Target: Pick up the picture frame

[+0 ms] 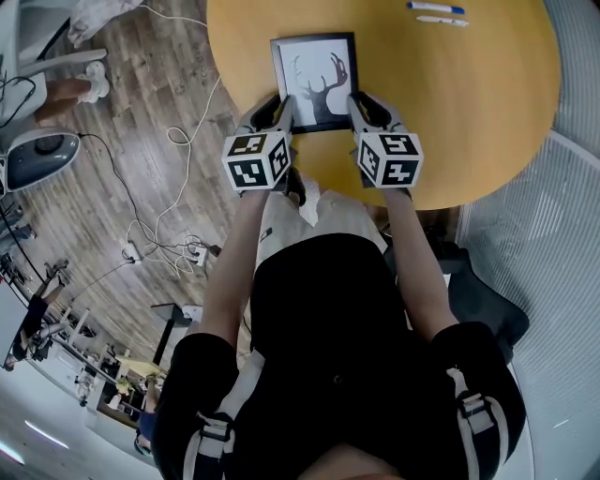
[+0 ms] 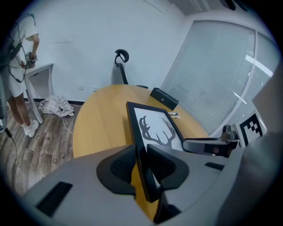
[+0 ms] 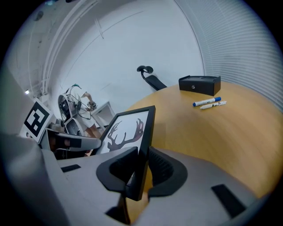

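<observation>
A black picture frame (image 1: 316, 80) with a deer-antler print hangs lifted above the round wooden table (image 1: 469, 103), tilted with its near edge raised. My left gripper (image 1: 278, 111) is shut on the frame's near left corner; the left gripper view shows the black border (image 2: 140, 145) pinched between both pads. At the near right corner my right gripper (image 1: 358, 107) is shut on the frame as well, its pads clamping the border (image 3: 142, 152). The print (image 2: 157, 130) (image 3: 126, 132) faces up between the two grippers.
Two markers (image 1: 437, 13) (image 3: 208, 103) lie at the table's far right, and a black box (image 3: 200, 84) (image 2: 164, 98) stands beyond them. An office chair (image 2: 120, 62) is behind the table. Cables (image 1: 159, 216) trail over the wooden floor at left; a person (image 2: 20, 66) stands by a white desk.
</observation>
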Motion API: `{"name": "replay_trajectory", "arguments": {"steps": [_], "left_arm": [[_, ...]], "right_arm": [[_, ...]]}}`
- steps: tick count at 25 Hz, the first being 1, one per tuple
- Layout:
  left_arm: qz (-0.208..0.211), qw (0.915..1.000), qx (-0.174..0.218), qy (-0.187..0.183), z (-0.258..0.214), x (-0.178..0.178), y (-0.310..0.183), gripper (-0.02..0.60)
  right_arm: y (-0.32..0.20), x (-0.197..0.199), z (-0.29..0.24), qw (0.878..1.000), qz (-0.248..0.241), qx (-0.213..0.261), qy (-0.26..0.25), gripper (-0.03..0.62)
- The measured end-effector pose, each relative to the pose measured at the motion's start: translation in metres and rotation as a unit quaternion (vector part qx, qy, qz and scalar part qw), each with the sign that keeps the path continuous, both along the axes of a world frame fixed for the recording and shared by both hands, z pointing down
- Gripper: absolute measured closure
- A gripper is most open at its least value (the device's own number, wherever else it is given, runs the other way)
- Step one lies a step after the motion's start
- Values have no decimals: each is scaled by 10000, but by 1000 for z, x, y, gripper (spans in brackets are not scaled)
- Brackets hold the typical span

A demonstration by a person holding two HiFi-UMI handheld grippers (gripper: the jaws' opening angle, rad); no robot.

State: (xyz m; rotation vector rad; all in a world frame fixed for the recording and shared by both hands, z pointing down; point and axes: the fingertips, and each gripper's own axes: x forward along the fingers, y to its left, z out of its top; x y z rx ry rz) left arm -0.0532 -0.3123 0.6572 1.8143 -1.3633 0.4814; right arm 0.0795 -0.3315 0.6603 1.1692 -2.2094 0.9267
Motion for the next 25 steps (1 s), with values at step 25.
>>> {"name": "replay_trajectory", "arguments": {"steps": [25], "left_arm": [[515,9692,2382,355,-250,-59,97,489]], "right_arm": [[107,-56,-256,9684,575,2415,-223,503]]}}
